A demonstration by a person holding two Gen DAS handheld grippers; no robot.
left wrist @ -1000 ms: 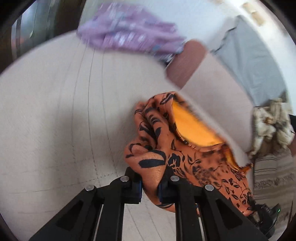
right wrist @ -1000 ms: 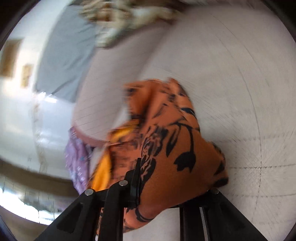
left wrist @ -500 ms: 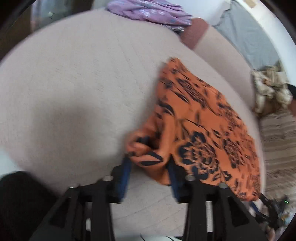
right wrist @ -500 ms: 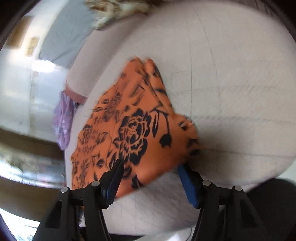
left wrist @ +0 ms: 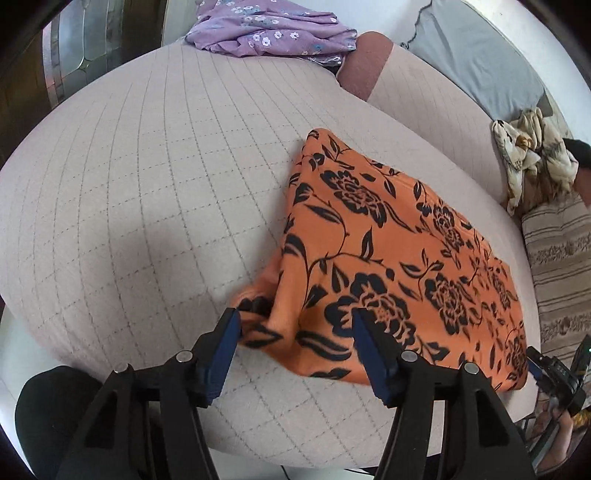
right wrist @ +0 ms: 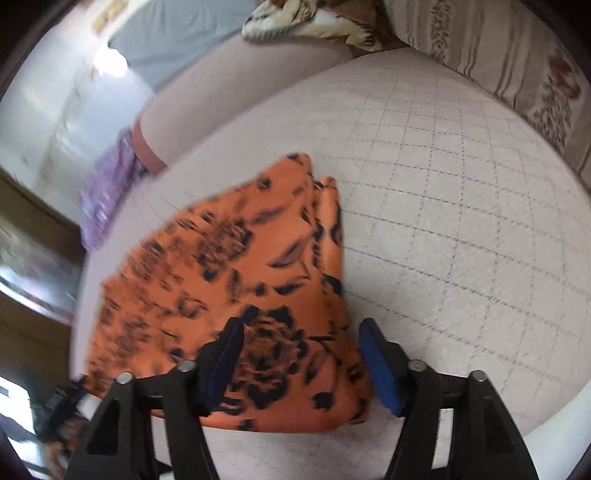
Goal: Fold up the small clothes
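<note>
An orange cloth with black flowers [left wrist: 391,258] lies spread flat on a pale quilted cushion [left wrist: 147,184]. My left gripper [left wrist: 295,332] is open, its jaws standing either side of the cloth's near left corner without gripping it. In the right wrist view the same cloth [right wrist: 229,288] lies flat, and my right gripper [right wrist: 299,354] is open over its near right corner. The other gripper's tip [left wrist: 554,373] shows at the cloth's far corner in the left wrist view.
A purple flowered garment [left wrist: 269,29] lies at the cushion's far edge. A cream patterned cloth [left wrist: 532,151] and a striped cushion [left wrist: 561,266] sit to the right. A grey pillow [left wrist: 476,48] leans at the back. The cushion's front edge is close below both grippers.
Both grippers held the bunched cloth shut a second ago. They laid it flat on the cushion and opened, letting it go; the jaws have widened since half a second ago.
</note>
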